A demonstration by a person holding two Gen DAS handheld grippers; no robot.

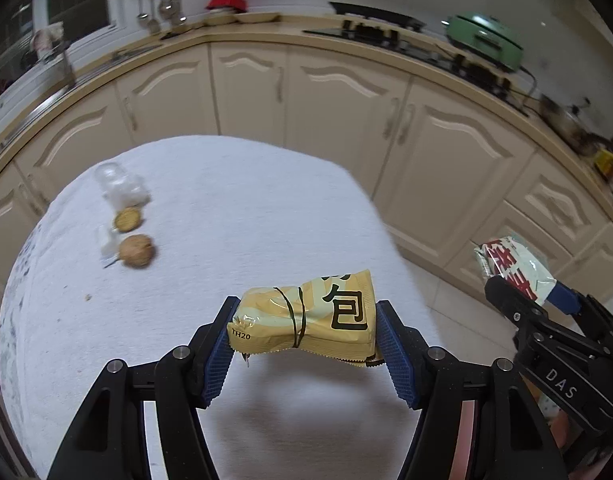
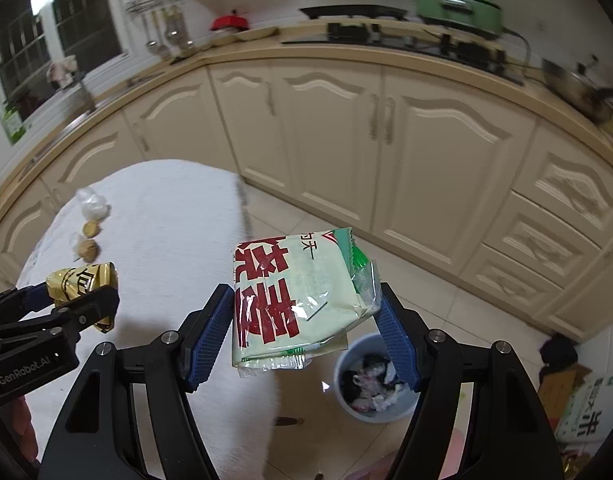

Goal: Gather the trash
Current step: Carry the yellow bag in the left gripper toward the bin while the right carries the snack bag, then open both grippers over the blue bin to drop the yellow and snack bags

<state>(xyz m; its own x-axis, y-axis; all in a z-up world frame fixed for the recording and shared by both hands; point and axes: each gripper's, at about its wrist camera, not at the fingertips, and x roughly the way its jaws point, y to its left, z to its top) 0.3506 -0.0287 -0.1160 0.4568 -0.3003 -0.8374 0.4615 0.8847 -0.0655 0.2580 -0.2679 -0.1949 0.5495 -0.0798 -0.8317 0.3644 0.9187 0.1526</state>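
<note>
My left gripper is shut on a crumpled yellow snack wrapper bound with a thin band, held above the white tablecloth. My right gripper is shut on a pale green packet with red characters, held past the table's right edge, above and left of a light blue trash bin on the floor. In the left wrist view the right gripper shows at the right with its packet. The left gripper and its wrapper show at the left of the right wrist view.
Two round cookies and clear plastic wrappers lie at the table's far left. The bin holds crumpled trash. Cream kitchen cabinets run behind. A cardboard box stands on the floor at the right.
</note>
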